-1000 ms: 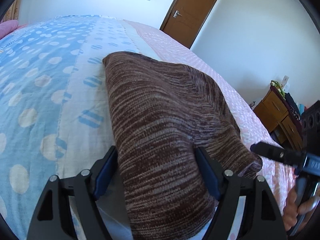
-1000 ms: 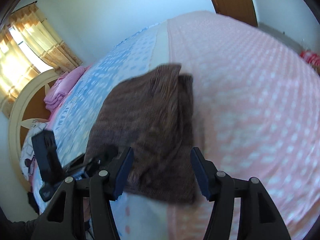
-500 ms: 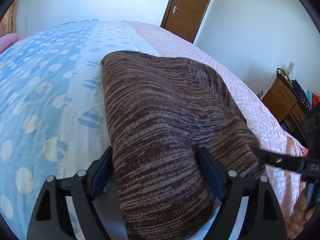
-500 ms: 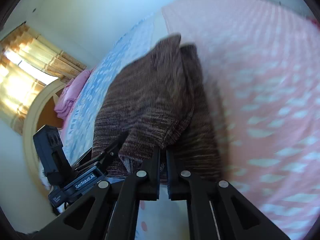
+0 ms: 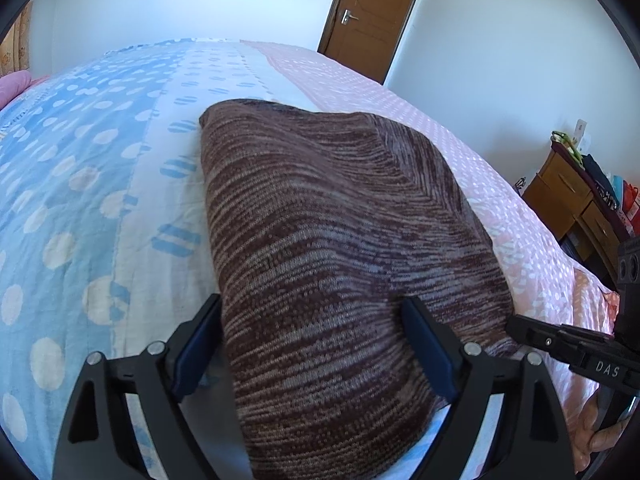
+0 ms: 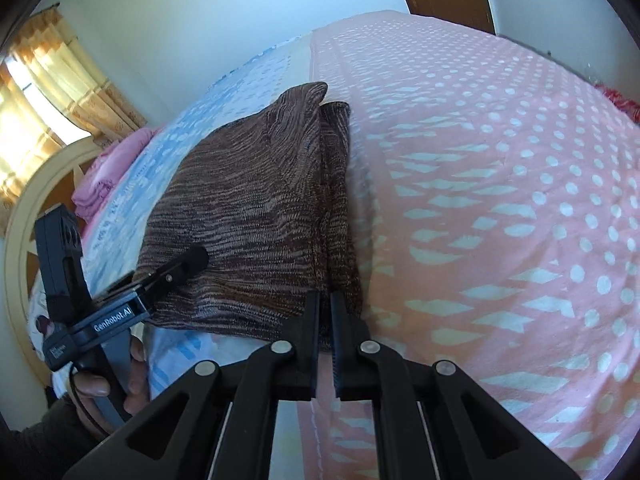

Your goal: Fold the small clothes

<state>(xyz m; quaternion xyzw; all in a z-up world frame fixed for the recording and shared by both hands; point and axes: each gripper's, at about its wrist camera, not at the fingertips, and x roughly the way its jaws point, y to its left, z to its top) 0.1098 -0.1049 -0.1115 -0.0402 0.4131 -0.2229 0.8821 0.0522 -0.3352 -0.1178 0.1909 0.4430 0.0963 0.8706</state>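
The folded brown knit sweater (image 5: 328,264) lies on the bed (image 5: 92,184). The left hand-held gripper (image 5: 316,348) straddles its near edge, fingers spread wide. The right hand-held gripper (image 6: 325,320) pinches its near right corner. A wooden door (image 5: 372,16) and dresser (image 5: 576,204) stand behind.

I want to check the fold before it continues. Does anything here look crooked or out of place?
Mostly tidy. The brown knitted garment lies folded on the bed, but its layers are not flush: at the far right corner a lower layer sticks out beyond the top one. Nothing looks damaged or spilled.
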